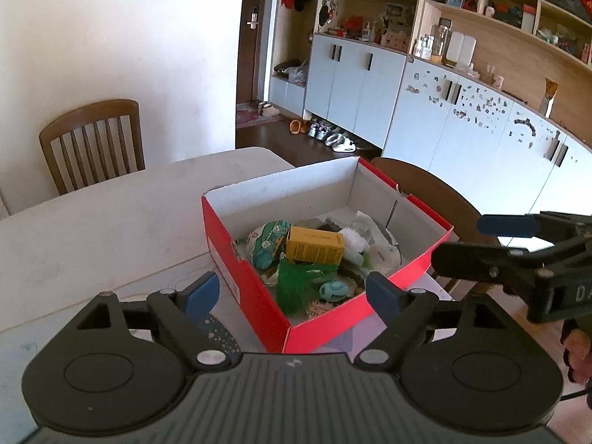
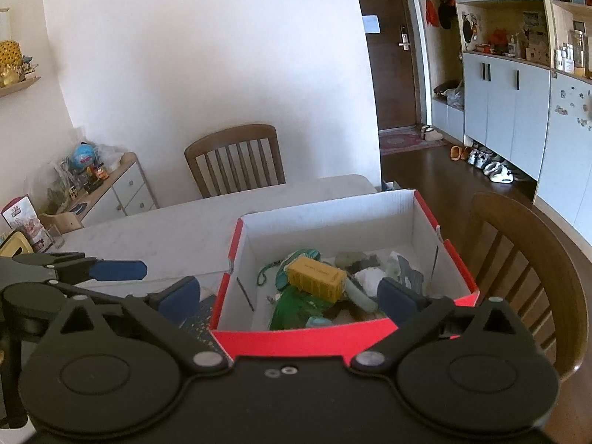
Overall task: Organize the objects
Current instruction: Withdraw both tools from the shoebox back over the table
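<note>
Both jaws wide, empty; red box beyond, yellow carton inside.

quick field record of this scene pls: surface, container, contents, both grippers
surface: white table
container: red box, open top, white inside, on the table
contents: yellow carton lying on top; green tassel; other small items, unclear
left gripper: open, holding nothing, near the box's corner
right gripper: open, holding nothing, over the box's near wall
</note>
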Action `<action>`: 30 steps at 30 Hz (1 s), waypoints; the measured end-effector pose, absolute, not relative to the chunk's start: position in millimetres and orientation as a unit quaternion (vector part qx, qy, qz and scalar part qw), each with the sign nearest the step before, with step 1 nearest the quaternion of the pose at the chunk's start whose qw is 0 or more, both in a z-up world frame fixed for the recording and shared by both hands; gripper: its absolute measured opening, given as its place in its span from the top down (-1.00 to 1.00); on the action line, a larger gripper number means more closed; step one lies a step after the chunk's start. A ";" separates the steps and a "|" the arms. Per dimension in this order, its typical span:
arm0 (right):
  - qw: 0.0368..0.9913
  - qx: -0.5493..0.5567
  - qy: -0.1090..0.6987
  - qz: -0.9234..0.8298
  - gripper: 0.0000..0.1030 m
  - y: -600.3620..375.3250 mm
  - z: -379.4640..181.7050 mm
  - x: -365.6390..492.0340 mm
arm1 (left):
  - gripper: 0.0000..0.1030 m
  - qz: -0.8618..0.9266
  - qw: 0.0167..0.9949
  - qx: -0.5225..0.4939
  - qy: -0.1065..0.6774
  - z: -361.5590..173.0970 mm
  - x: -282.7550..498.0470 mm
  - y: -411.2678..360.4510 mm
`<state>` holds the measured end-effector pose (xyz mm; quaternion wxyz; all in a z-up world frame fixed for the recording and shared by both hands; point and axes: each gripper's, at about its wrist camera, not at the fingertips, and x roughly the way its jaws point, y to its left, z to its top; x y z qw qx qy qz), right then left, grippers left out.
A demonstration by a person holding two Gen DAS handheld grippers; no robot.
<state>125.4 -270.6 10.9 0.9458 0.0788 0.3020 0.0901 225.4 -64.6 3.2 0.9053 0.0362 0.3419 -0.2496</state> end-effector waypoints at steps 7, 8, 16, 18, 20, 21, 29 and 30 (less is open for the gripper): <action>0.951 0.077 0.290 0.078 -0.98 -260.6 13.6 108.6 | -1.00 -0.254 0.905 0.009 0.340 1.1 220.6 -47.3; 0.951 0.076 0.290 0.077 -0.98 -259.1 13.7 106.3 | -1.00 -0.255 0.905 0.006 0.340 1.6 219.5 -45.3; 0.952 0.074 0.290 0.068 -0.98 -245.4 11.7 91.4 | -1.00 -0.263 0.907 0.016 0.329 2.4 206.7 -37.6; 0.952 0.072 0.291 0.068 -0.98 -242.5 10.8 89.3 | -1.00 -0.265 0.908 0.020 0.324 3.3 203.6 -35.6; 0.951 0.072 0.292 0.067 -0.98 -239.2 9.4 87.1 | -1.00 -0.264 0.909 0.021 0.323 2.9 201.5 -33.8; 0.951 0.073 0.292 0.066 -0.98 -238.0 9.1 86.6 | -1.00 -0.264 0.908 0.021 0.324 2.5 201.4 -32.8; 0.950 0.077 0.297 0.063 -0.98 -231.2 7.4 83.3 | -1.00 -0.261 0.910 0.019 0.322 -0.6 199.4 -23.4; 0.949 0.077 0.298 0.062 -0.98 -230.6 7.1 83.0 | -1.00 -0.260 0.910 0.018 0.321 -0.6 199.2 -22.5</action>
